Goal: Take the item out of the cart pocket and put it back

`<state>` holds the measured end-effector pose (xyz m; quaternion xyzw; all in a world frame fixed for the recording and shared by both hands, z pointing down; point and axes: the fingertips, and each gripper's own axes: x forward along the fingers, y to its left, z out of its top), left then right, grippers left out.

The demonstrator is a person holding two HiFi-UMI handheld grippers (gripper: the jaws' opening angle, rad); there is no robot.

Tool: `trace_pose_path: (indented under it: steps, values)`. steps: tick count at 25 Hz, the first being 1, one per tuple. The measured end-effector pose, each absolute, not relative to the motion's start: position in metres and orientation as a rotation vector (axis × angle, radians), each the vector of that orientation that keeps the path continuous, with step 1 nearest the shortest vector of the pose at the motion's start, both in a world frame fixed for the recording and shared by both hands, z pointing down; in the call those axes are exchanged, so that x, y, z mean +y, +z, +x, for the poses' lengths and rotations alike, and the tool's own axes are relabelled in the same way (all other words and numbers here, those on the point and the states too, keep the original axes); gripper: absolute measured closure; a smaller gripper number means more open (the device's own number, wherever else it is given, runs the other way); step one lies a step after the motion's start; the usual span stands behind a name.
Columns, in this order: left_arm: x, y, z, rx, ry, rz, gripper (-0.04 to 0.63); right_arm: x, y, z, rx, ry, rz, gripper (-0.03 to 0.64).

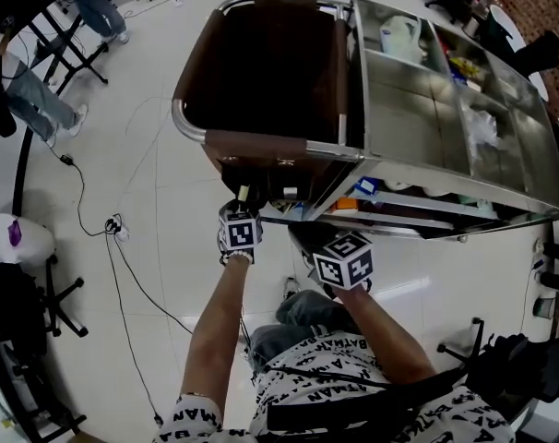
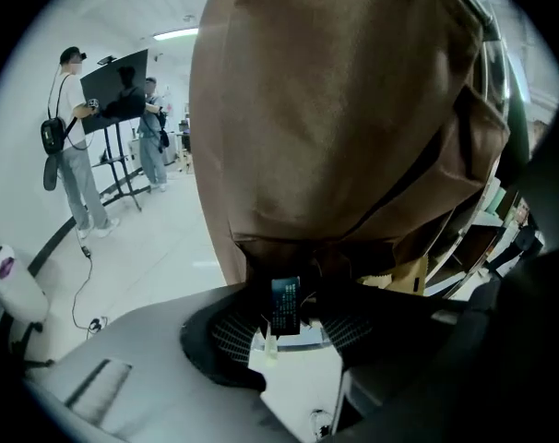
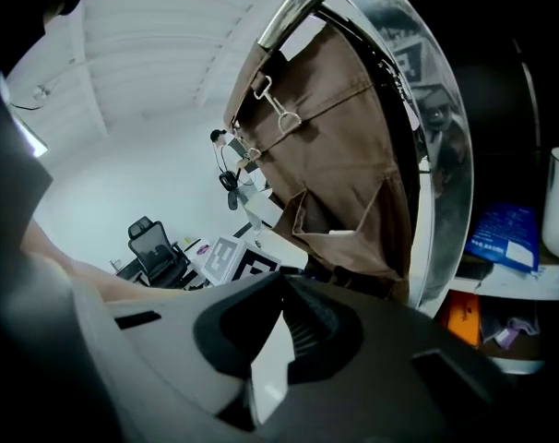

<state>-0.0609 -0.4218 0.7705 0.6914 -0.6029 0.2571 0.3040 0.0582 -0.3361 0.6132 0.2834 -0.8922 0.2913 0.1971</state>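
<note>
A brown fabric bag [image 1: 261,63] hangs on the cart's left end, with a pocket [image 1: 261,166] sewn low on its side. My left gripper [image 1: 243,201] is at that pocket's mouth. In the left gripper view a small dark item with a printed label [image 2: 285,303] stands upright in the pocket [image 2: 353,275], between the pads of the left gripper [image 2: 285,314]. The pads stand apart from the item, so the gripper is open. My right gripper [image 1: 316,240] hangs just to the right, below the cart shelf; its jaws [image 3: 281,281] meet with nothing between them. The pocket [image 3: 349,233] also shows in the right gripper view.
The steel cart top [image 1: 418,109] carries a white bottle [image 1: 399,37]. Lower shelves hold a blue packet [image 1: 367,187] and an orange item [image 1: 346,204]. A cable and plug [image 1: 113,224] lie on the floor at left. A person [image 2: 72,146] stands by a monitor stand [image 2: 118,137].
</note>
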Motion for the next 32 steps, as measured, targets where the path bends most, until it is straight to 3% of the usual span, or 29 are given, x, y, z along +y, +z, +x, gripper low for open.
trace_pose_path:
  steps: [3, 8, 11, 13, 14, 21, 32]
  values:
    - [-0.401, 0.748, -0.072, -1.646, 0.611, 1.822, 0.365, -0.329, 0.607, 0.048, -2.498, 0.797, 0.781, 0.617]
    - [-0.332, 0.686, -0.091, -1.672, 0.404, 1.794, 0.368, -0.303, 0.592, 0.019, -2.496, 0.754, 0.750, 0.617]
    - [-0.278, 0.647, -0.116, -1.711, 0.284, 1.764, 0.448, -0.281, 0.575, -0.007, -2.518, 0.723, 0.725, 0.617]
    - [-0.238, 0.622, -0.133, -1.735, 0.234, 1.755, 0.574, -0.260, 0.563, -0.022, -2.533, 0.708, 0.722, 0.617]
    - [-0.216, 0.611, -0.140, -1.733, 0.214, 1.760, 0.594, -0.246, 0.557, -0.030, -2.540, 0.701, 0.726, 0.617]
    - [-0.108, 0.567, -0.168, -1.634, 0.158, 1.838, 0.594, -0.153, 0.534, -0.066, -2.551, 0.706, 0.824, 0.617]
    - [-0.070, 0.534, -0.121, -1.498, 0.163, 1.988, 0.594, -0.081, 0.513, -0.038, -2.546, 0.723, 0.961, 0.615]
